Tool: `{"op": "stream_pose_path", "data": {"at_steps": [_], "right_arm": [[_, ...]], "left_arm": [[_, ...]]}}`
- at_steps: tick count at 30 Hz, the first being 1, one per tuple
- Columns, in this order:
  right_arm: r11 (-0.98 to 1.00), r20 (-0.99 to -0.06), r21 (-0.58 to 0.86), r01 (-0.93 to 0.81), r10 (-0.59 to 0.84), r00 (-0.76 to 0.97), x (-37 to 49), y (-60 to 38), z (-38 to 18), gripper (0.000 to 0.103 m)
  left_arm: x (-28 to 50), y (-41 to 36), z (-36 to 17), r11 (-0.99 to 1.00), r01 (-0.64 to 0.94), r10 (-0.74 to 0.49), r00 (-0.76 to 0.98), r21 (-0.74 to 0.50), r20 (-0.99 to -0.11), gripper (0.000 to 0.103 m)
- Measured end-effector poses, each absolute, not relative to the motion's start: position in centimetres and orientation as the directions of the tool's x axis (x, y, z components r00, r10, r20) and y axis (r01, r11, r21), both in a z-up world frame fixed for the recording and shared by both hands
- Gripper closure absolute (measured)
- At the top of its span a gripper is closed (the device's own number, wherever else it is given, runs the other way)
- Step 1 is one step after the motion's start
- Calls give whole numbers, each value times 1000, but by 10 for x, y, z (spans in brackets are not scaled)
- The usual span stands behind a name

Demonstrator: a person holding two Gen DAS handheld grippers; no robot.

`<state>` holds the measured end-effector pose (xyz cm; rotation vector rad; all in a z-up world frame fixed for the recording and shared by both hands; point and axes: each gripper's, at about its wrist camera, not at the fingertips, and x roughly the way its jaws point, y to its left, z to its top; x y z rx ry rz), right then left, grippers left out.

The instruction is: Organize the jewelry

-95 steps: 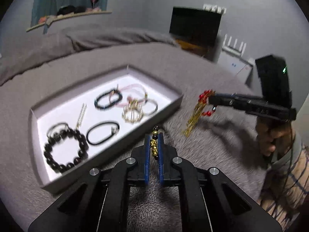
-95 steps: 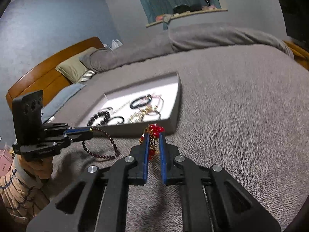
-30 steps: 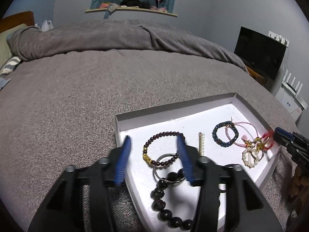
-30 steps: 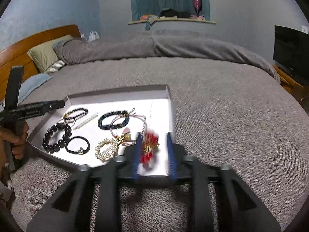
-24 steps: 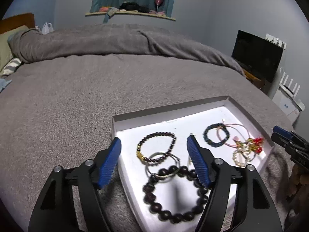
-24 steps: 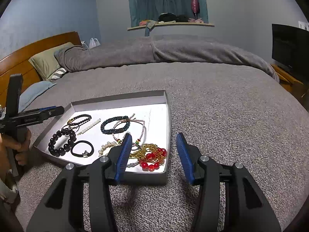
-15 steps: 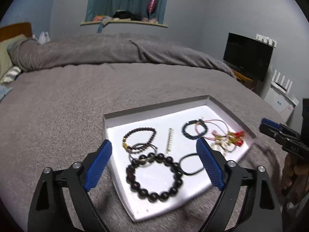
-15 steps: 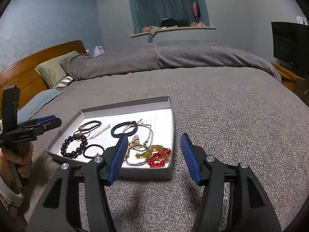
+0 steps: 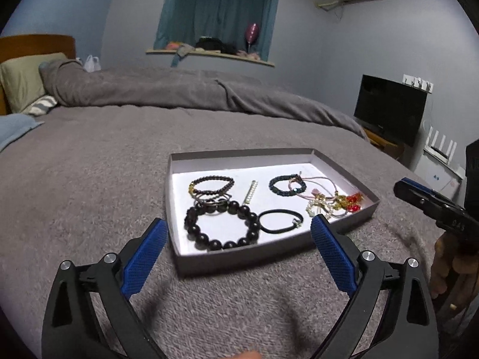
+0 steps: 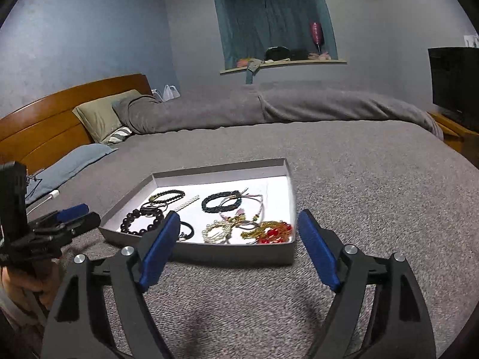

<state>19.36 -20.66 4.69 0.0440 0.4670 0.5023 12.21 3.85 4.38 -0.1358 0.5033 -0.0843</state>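
Left wrist view: the left gripper (image 9: 238, 246) stands spread wide with nothing between its blue pads (image 9: 143, 257); its jaws have just been opening. It hangs over the grey bedspread (image 9: 89, 185), just short of the near wall of the shallow grey tray (image 9: 239, 254). The tray lies flat on the bedspread and holds all the jewelry: a large dark bead bracelet (image 9: 221, 226) at the near left, a smaller dark bead bracelet (image 9: 211, 185) behind it overlapping a metal ring, a short pearl bar (image 9: 251, 191) in the middle, a black hair tie (image 9: 280, 221), a dark teal bracelet (image 9: 287, 186), and a tangle of pink cord, pearls and a gold-and-red piece (image 9: 348, 202) at the right end. The right gripper (image 9: 431, 202) enters from the right edge, held in a hand (image 9: 452, 269).

Right wrist view: the right gripper (image 10: 238, 243) is also spread, empty, jaws just opened further, before the tray's near wall (image 10: 233, 252). The gold-and-red piece (image 10: 269, 232) lies in the tray's near right corner. The left gripper (image 10: 71, 218) shows at the left edge, beside the tray.
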Motion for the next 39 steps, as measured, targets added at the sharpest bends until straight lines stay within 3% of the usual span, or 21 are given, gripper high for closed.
{"op": "stream_pose_path", "data": {"at_steps": [8, 14, 39], "right_arm": [[880, -405, 124, -458, 467, 786, 182, -196, 39, 22], [885, -366, 120, -450, 460, 809, 171, -199, 37, 15], [890, -368, 101, -445, 449, 814, 165, -199, 32, 12]], "left_arm": [[113, 32, 38, 988, 43, -104, 894, -148, -436, 5], [105, 23, 39, 994, 44, -81, 912, -100, -402, 5], [104, 20, 38, 997, 24, -52, 914, -75, -402, 5]]}}
